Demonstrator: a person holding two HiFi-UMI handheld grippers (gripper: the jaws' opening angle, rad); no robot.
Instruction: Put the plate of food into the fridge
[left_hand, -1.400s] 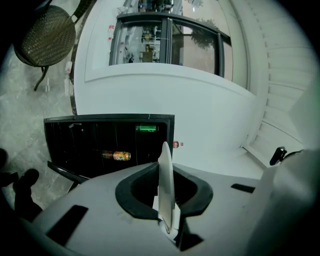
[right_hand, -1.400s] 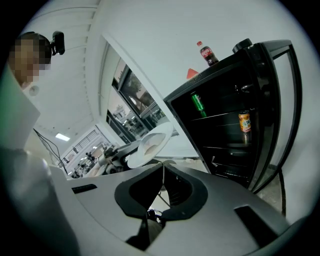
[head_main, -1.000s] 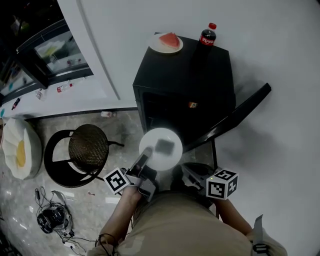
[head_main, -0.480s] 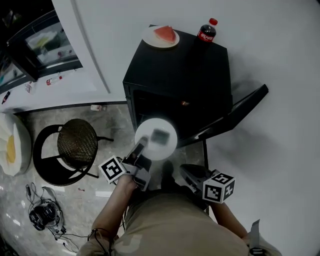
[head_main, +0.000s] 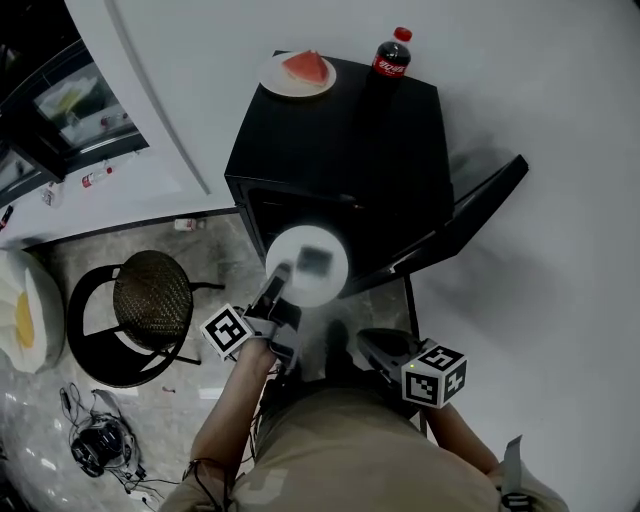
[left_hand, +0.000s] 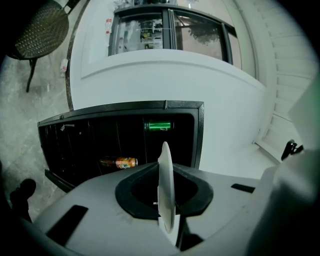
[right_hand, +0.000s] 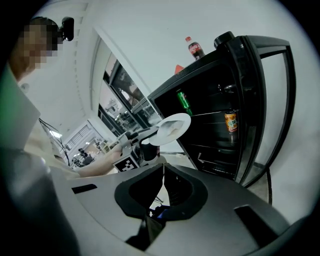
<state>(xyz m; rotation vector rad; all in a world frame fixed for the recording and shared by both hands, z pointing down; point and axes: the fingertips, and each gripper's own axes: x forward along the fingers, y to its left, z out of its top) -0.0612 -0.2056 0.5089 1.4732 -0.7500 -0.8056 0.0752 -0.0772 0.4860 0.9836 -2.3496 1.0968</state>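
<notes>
Office-like room: glass partition (left_hand: 165, 35), marble floor (head_main: 160, 430), mini-fridge (head_main: 340, 150)

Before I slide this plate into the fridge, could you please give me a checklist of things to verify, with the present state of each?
1. Grip: left hand-held gripper shut on the plate at its rim: ok.
2. Load: food sitting on the plate: ok.
3. Access: fridge door swung open: ok.
4. Room: free shelf space near the green can and orange bottle: cannot tell.
5. Other hand: right hand-held gripper shut, empty, clear of the plate: ok.
</notes>
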